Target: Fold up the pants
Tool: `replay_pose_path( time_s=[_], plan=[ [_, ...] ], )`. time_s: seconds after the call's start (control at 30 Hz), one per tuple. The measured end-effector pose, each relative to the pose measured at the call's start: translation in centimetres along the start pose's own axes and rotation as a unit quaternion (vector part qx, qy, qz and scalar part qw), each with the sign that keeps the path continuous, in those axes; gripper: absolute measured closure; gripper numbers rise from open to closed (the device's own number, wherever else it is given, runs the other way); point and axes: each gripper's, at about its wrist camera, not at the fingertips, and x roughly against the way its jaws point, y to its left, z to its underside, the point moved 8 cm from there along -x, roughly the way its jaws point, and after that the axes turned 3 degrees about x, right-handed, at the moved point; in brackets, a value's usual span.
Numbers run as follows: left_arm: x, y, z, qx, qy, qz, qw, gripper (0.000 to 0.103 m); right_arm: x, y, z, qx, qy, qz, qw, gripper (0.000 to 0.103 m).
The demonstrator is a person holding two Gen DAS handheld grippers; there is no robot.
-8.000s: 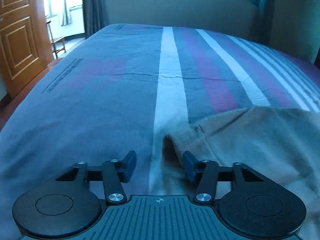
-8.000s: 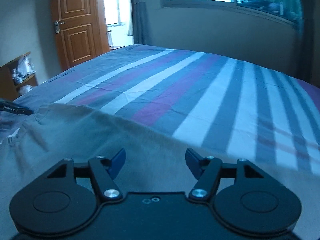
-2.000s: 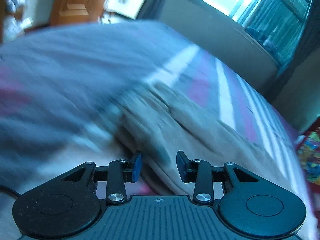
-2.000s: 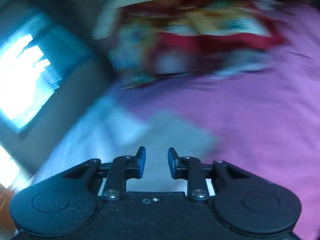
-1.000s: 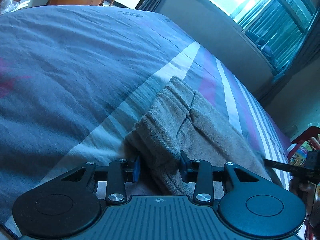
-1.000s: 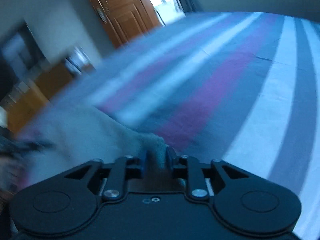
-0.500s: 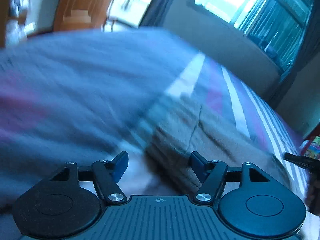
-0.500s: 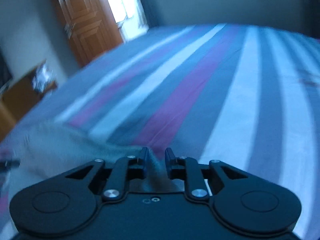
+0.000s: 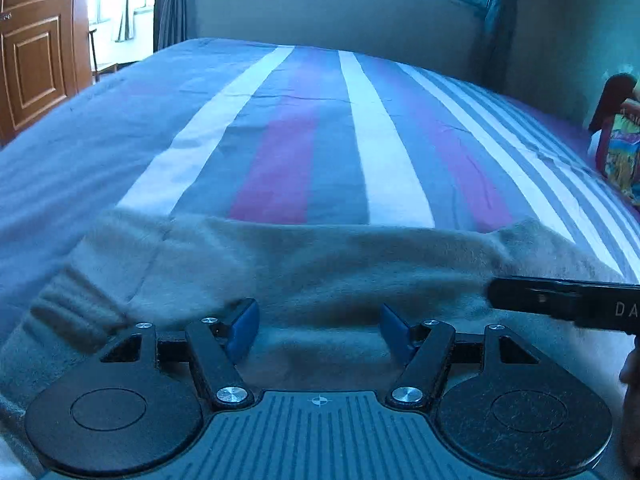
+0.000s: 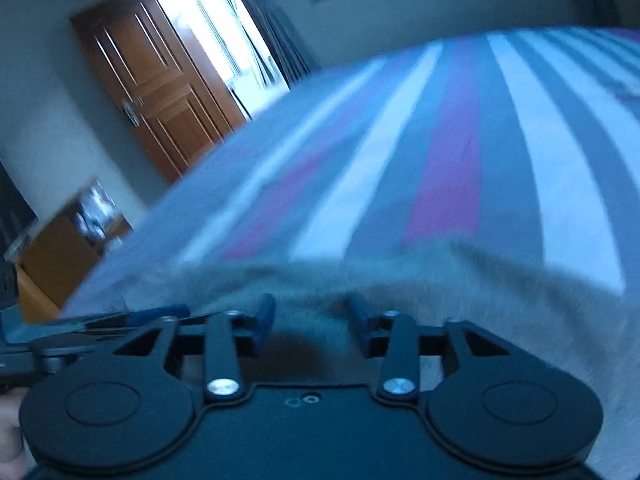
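Left wrist view showed the pants point(image 9: 320, 264) lying crosswise on the bed point(image 9: 320, 128), just ahead of the left tool point(image 9: 318, 326), pads apart and empty; right tool point(image 10: 310, 316), opening, gripped nothing.

Left gripper point(image 9: 318, 332) agape (right gripper point(image 10: 311, 322) opening)

Both views are dim with a cold blue cast, lit only by daylight from a blown-out window point(image 9: 120, 4) at the upper left of the left wrist view and a glaring doorway opening point(image 10: 216, 36) at the upper left of the right wrist view. The left wrist view is fairly sharp, softening over the pants point(image 9: 280, 264) low in the frame. The right wrist view is smeared by motion blur throughout, and fisheye bending curves the bed point(image 10: 460, 140) stripes, with dark corners.
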Motion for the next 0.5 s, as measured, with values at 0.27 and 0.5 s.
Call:
replay_pose_path(
  time_s=[0.27,0.5],
  plan=[
    [2.8,1.2,1.1,-0.010,-0.013,0.015,0.9998,0.036,10.1,-12.9,1.3,-0.066,-0.039,0.043,0.996,0.066],
    [5.9,-0.8,1.0,-0.014,-0.047,0.012,0.9987,0.036,26.1,-27.7,6.0,-0.218,-0.135,0.183,0.949,0.064]
  ],
)
